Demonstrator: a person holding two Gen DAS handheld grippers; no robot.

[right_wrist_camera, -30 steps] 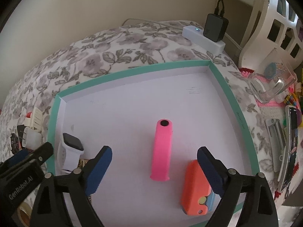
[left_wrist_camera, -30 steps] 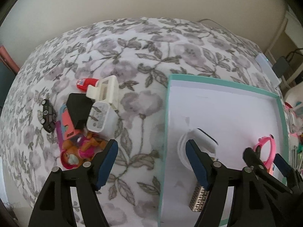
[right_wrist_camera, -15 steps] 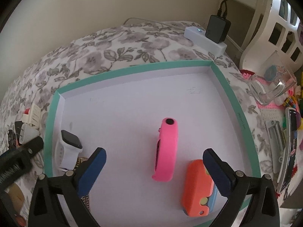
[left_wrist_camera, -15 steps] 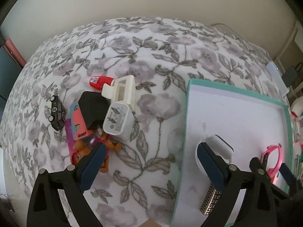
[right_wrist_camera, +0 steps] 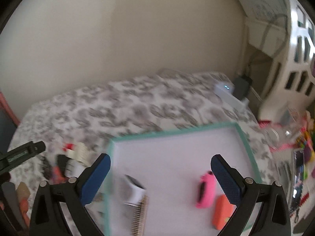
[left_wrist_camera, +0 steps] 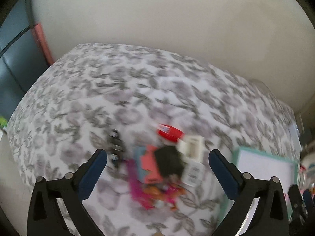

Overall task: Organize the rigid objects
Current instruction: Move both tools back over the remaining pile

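My left claw: spread, empty, over the toy pile left of the tray.
My right claw: spread, empty, above the tray.
Pink band: inside the tray.

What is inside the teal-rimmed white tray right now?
Inside the teal-rimmed white tray: a white smartwatch, a gold mesh strap, a pink wristband and an orange case. The right tool covers part of the near floor.
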